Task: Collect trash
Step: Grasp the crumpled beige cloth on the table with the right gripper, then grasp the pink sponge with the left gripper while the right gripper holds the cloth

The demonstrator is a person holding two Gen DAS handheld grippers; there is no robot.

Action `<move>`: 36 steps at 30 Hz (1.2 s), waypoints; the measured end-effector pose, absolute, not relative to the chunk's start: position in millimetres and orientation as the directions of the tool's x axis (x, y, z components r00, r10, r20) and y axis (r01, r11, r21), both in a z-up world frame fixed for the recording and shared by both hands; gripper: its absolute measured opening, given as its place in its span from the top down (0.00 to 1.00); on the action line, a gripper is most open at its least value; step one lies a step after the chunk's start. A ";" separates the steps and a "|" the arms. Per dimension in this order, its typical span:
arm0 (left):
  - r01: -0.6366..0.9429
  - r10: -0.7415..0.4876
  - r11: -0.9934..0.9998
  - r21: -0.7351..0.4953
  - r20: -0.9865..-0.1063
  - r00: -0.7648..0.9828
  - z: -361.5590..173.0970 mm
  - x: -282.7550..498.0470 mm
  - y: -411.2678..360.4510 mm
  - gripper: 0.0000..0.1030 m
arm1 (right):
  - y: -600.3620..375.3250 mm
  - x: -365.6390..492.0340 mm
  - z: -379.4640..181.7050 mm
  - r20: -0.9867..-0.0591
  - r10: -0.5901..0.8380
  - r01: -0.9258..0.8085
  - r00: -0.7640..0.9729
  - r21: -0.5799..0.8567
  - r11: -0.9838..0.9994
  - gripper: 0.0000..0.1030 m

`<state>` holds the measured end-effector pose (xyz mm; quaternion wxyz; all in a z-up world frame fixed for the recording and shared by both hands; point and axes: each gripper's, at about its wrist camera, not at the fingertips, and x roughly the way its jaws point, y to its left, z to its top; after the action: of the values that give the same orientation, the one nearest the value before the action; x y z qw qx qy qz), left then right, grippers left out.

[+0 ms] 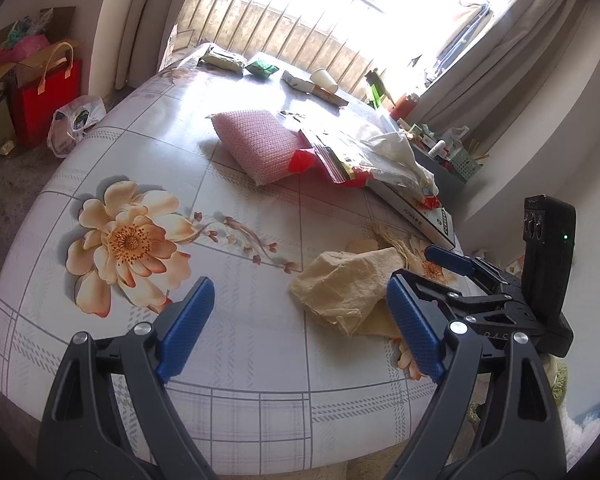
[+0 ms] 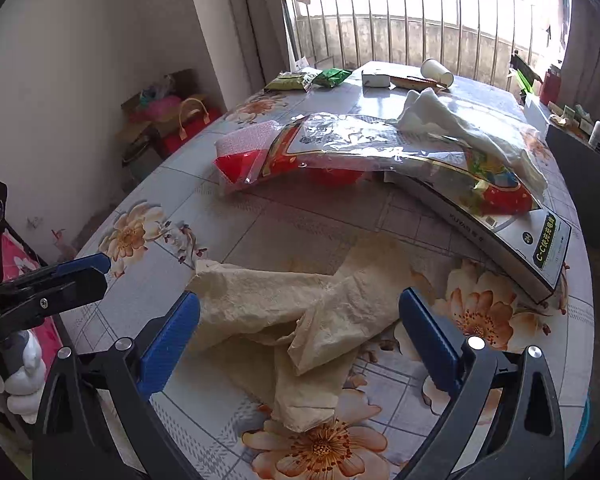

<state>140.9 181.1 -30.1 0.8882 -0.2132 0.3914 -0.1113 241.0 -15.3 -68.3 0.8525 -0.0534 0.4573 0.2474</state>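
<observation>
Crumpled beige paper (image 2: 300, 320) near table (image 2: 380, 220) edge: light, soft, crushable; pinch raised fold. Right gripper (image 2: 298, 344) spread wide around it, left gripper (image 1: 300, 328) released, empty.

Bare tablecloth (image 1: 228, 344) left of crumpled tissue (image 2: 300, 312); flat box (image 2: 500, 240) (bag-covered) blocks beyond, right.

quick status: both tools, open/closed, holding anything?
Left tool: open, holding nothing.
Right tool: open, holding nothing, straddling the crumpled tan paper.
</observation>
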 end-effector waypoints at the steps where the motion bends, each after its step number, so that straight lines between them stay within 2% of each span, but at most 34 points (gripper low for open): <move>1: 0.032 -0.367 0.882 -0.469 -0.645 0.670 -30.2 141.0 184.1 0.19 | -9.0 242.5 -74.6 -0.822 0.354 -0.482 0.447 0.112 0.869 0.06; 4: 0.035 -0.367 0.882 -0.470 -0.637 0.678 -29.6 141.8 191.8 0.19 | -1.1 242.3 -87.1 -0.848 0.326 -0.507 0.418 0.080 0.858 0.06; 7: 0.035 -0.365 0.881 -0.472 -0.631 0.684 -29.3 143.5 198.6 0.19 | -3.4 237.8 -89.5 -0.844 0.301 -0.492 0.444 0.051 0.869 0.13; 15: 0.032 -0.349 0.889 -0.457 -0.631 0.692 -25.3 153.6 205.6 0.19 | -20.6 246.0 -84.6 -0.832 0.250 -0.383 0.495 0.049 0.922 0.57; 21: 0.020 -0.360 0.878 -0.477 -0.632 0.686 -15.7 172.9 211.3 0.19 | -39.1 253.6 -87.6 -0.821 0.260 -0.308 0.507 0.109 0.945 0.83; 24: -0.008 -0.354 0.869 -0.494 -0.635 0.686 -9.0 195.2 222.2 0.19 | -49.8 256.1 -90.1 -0.815 0.296 -0.272 0.499 0.177 0.946 0.88; 26: -0.036 -0.352 0.860 -0.508 -0.643 0.680 -6.3 215.4 230.6 0.23 | -57.0 254.3 -91.6 -0.808 0.313 -0.251 0.499 0.211 0.945 0.88; 28: -0.045 -0.371 0.846 -0.531 -0.647 0.666 -6.9 240.5 237.8 0.24 | -63.0 251.1 -93.2 -0.801 0.329 -0.237 0.500 0.239 0.942 0.88; 36: -0.222 -0.389 0.775 -0.592 -0.723 0.571 -49.1 331.1 253.8 0.36 | -73.2 246.3 -97.3 -0.781 0.370 -0.220 0.504 0.298 0.929 0.88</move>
<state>331.1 253.8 -49.1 0.8218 -0.3315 0.4605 -0.0509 246.3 -73.2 -97.3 0.8634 0.0800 0.4680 0.1708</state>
